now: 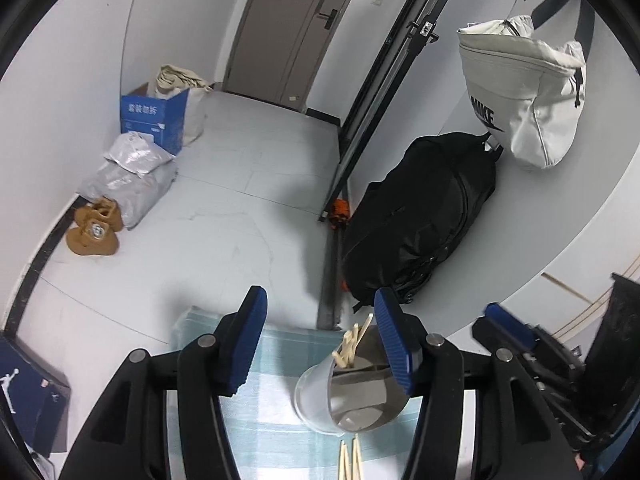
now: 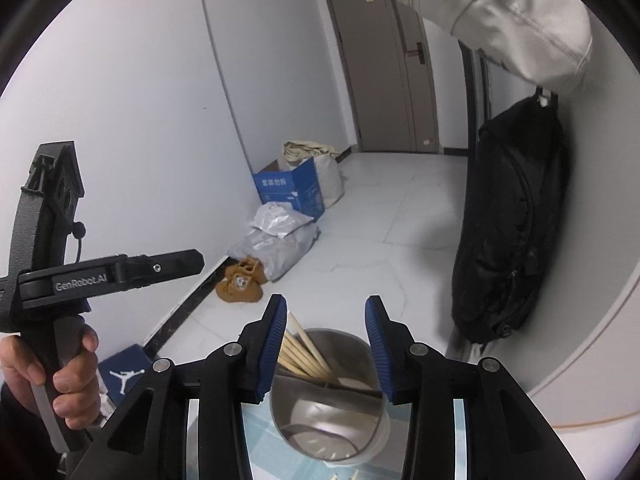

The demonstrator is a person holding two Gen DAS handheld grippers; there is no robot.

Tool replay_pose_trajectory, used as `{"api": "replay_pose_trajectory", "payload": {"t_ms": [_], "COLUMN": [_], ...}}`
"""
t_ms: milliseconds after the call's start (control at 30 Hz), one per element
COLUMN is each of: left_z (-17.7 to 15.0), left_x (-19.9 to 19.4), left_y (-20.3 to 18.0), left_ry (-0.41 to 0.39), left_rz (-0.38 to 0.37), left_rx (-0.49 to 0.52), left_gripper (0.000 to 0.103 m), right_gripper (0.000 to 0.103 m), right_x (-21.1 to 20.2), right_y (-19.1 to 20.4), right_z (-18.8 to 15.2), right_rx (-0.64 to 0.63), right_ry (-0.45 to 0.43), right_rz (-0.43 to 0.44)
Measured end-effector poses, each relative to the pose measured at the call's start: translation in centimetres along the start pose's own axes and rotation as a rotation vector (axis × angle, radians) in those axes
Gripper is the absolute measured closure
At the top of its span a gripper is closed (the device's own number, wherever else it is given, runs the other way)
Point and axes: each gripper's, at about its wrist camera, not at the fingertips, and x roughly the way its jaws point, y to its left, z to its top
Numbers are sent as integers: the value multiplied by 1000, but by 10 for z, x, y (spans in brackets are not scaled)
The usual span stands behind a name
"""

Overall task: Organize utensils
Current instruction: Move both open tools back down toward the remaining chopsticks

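A steel utensil holder (image 1: 352, 400) with an inner divider stands on a pale blue checked cloth (image 1: 276, 360). Several wooden chopsticks (image 1: 352, 344) lean in its far compartment. A few more chopsticks (image 1: 350, 460) lie flat on the cloth in front of it. My left gripper (image 1: 320, 300) hovers open above the cloth, its right pad over the holder's rim. My right gripper (image 2: 326, 304) is open above the holder (image 2: 332, 432). The standing chopsticks (image 2: 304, 352) run close by its left pad, and nothing is pinched in either gripper.
A hand (image 2: 68, 380) holds the left gripper's handle at the left of the right wrist view. A black bag (image 1: 424, 216) hangs on the wall at the right under a white bag (image 1: 520, 92). A blue box (image 1: 154, 118), grey parcels (image 1: 128, 176) and tan shoes (image 1: 94, 226) line the left wall.
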Motion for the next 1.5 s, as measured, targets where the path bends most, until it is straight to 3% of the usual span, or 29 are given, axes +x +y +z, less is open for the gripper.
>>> {"api": "replay_pose_trajectory", "payload": {"t_ms": [333, 467, 1000, 1500], "left_z": [-19, -30, -76, -134], "left_x": [-36, -45, -52, -13], "left_y": [-20, -27, -51, -40], "left_ry": [-70, -72, -36, 61], "left_rz": [57, 68, 55, 57], "left_rx": [84, 108, 189, 204], "left_gripper": [50, 43, 40, 40], "right_gripper": [32, 30, 26, 29], "right_x": [-52, -70, -112, -90], "right_y": [11, 14, 1, -20], "right_z": [-15, -24, -85, -161], "right_rx": [29, 51, 142, 233], "right_ry": [-88, -105, -124, -11], "right_rz": [1, -2, -50, -90]}}
